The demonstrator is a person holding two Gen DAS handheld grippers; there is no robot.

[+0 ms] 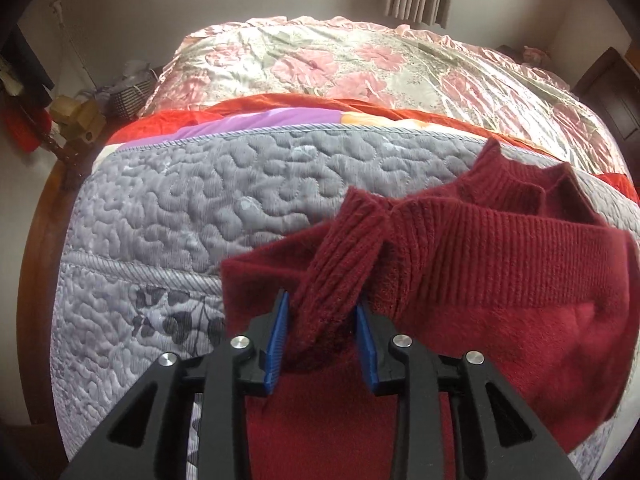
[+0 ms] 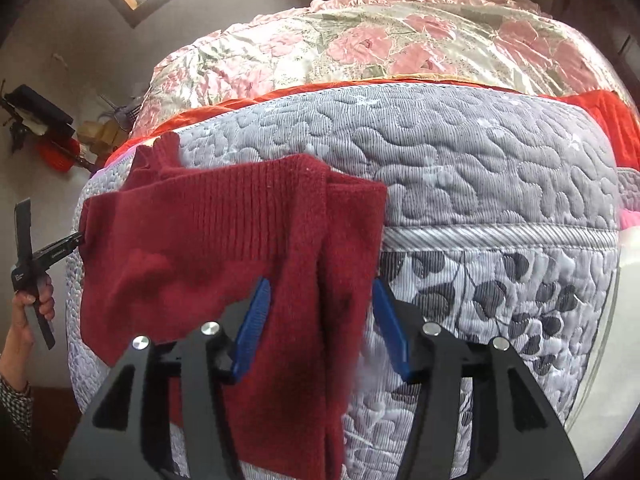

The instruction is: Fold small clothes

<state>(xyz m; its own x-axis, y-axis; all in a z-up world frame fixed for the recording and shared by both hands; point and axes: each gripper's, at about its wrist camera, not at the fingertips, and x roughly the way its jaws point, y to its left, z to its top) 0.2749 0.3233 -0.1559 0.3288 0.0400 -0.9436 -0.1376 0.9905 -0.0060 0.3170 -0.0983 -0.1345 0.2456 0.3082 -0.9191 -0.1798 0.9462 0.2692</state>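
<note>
A dark red knit sweater (image 1: 500, 272) lies partly lifted over a grey quilted bedcover (image 1: 200, 200). My left gripper (image 1: 322, 308) is shut on a bunched ribbed sleeve (image 1: 344, 248) of it, which fills the gap between the blue pads. The right wrist view shows that same left gripper (image 2: 60, 248) at the sweater's (image 2: 192, 240) left edge, held by a hand (image 2: 28, 312). My right gripper (image 2: 320, 286) stands open, with a flat strip of the sweater hanging between its fingers and down past them. The strip's right edge is blurred.
The grey quilt (image 2: 480, 180) covers the near half of a bed. A pink floral satin cover (image 1: 360, 68) and a red blanket lie behind it. Boxes (image 1: 80, 116) and a basket (image 1: 128, 92) stand on the floor at the far left, beside the wooden bed frame (image 1: 48, 200).
</note>
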